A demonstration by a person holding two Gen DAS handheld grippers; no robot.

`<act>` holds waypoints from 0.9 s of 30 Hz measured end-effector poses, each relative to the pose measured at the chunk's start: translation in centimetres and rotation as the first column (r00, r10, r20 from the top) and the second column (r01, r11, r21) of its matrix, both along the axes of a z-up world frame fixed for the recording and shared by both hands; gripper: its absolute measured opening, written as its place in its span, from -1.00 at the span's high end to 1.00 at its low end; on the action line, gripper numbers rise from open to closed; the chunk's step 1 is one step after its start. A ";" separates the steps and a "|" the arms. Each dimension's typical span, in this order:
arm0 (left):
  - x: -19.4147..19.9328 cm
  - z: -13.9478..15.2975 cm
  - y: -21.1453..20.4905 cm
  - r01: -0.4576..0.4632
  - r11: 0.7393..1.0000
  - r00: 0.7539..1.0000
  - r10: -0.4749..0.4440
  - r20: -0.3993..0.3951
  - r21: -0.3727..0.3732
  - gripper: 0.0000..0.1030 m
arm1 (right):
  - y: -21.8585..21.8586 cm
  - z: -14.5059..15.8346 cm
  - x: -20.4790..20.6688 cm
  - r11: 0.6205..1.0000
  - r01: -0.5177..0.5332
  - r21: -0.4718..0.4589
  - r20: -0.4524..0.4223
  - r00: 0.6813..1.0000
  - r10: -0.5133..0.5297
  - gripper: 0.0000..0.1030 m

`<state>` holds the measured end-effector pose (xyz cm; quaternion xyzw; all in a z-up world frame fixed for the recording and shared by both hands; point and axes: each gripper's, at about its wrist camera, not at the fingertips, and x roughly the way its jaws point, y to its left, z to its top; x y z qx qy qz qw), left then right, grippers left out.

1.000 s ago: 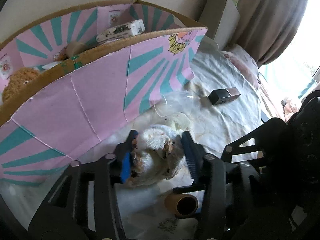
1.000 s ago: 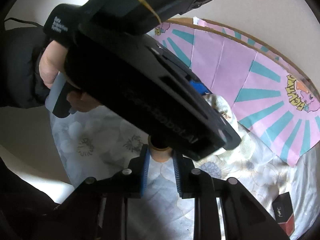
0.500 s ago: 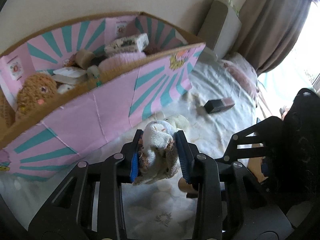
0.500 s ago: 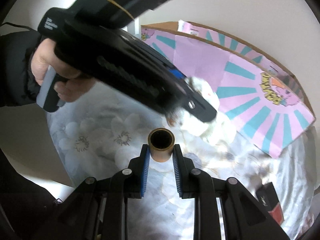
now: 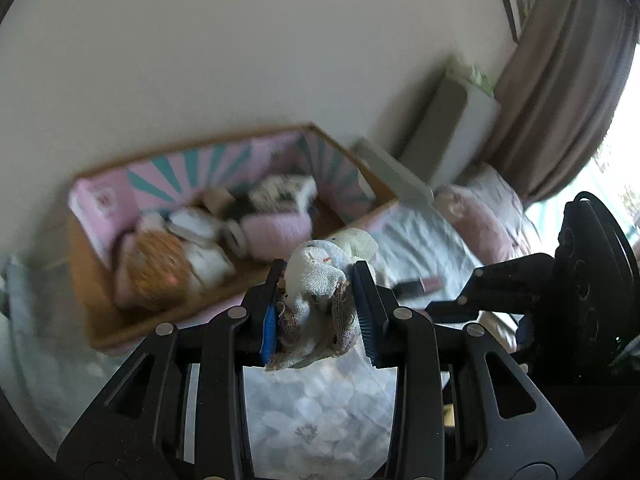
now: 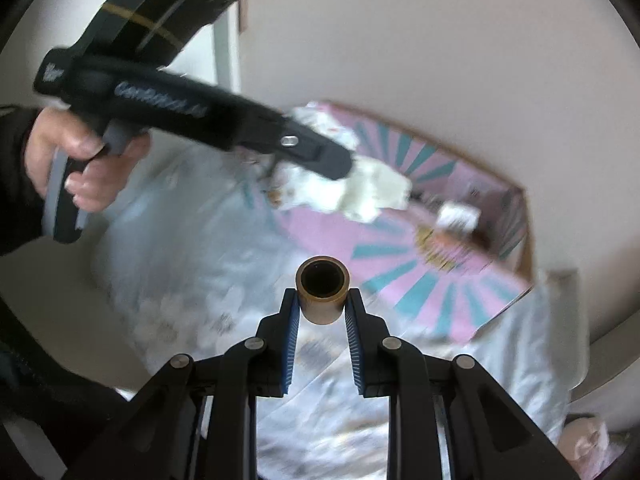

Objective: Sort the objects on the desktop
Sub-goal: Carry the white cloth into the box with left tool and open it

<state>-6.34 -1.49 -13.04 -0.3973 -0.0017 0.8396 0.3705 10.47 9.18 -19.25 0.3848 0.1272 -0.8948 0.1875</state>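
One crumpled white cloth point(image 5: 316, 280), frayed brown edges.

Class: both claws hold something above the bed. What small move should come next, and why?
Probably carry the left claw, shut on the white knitted cloth bundle, forward over the pink-and-teal cardboard box, since the bundle sits level with its near rim.
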 end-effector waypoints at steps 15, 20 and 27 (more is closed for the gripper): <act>-8.1 2.5 -2.6 -0.316 0.946 0.949 0.315 -0.025 -0.072 0.42 | 1.8 5.2 -10.5 0.988 0.131 -0.082 0.072 0.989 -0.125 0.58; -10.3 1.7 -2.6 -0.371 0.924 0.929 0.370 -0.024 -0.090 0.42 | 1.9 4.4 -14.8 0.979 0.155 -0.131 0.131 0.982 -0.138 0.58; -11.5 -0.3 -2.8 -0.396 0.910 0.916 0.401 0.013 -0.123 0.42 | 1.8 2.2 -17.6 0.968 0.206 -0.145 0.228 0.959 -0.170 0.58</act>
